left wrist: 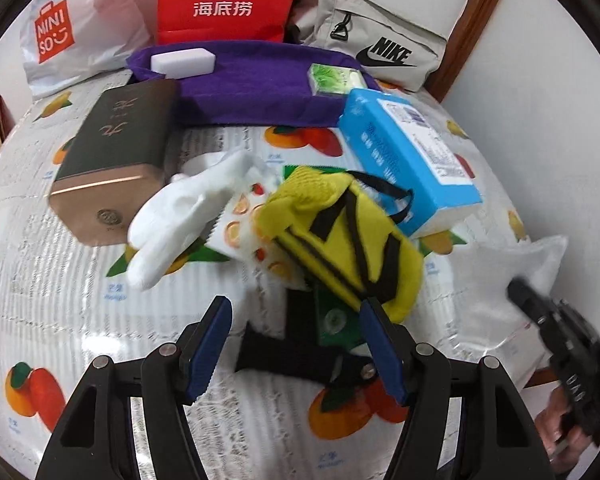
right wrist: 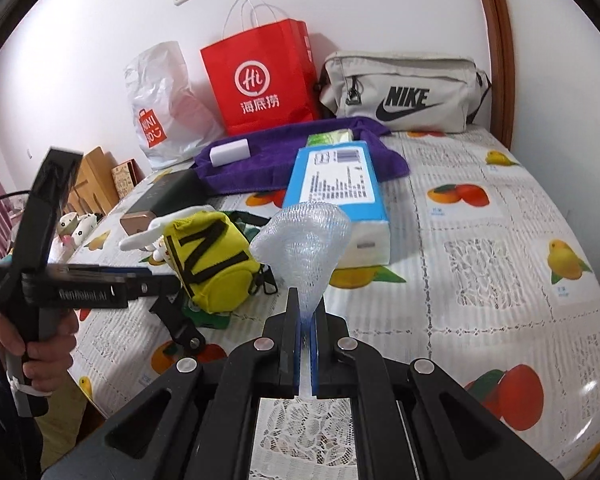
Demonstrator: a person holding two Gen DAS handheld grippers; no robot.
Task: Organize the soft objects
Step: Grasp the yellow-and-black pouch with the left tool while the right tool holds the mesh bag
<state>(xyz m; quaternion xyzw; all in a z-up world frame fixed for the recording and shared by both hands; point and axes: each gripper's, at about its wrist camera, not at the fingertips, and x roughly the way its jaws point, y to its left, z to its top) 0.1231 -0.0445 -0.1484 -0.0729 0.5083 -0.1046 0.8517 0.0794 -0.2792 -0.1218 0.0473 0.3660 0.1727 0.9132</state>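
My left gripper (left wrist: 296, 312) is open and empty, just in front of a yellow pouch with black stripes (left wrist: 340, 240), which also shows in the right wrist view (right wrist: 212, 260). A white plush toy (left wrist: 180, 216) lies left of the pouch. My right gripper (right wrist: 305, 304) is shut on a clear bubble-wrap piece (right wrist: 304, 240) and holds it above the table. The left gripper shows at the left of the right wrist view (right wrist: 172, 280). A purple towel (left wrist: 260, 88) at the back bears a white sponge (left wrist: 182, 62) and a green tissue pack (left wrist: 332, 78).
A blue tissue box (left wrist: 404, 160) lies right of the pouch, a dark box (left wrist: 112, 152) on the left. A red paper bag (right wrist: 260, 80), a white Miniso bag (right wrist: 160, 112) and a grey Nike bag (right wrist: 400, 88) stand against the wall. The fruit-print tablecloth (right wrist: 500, 260) covers the table.
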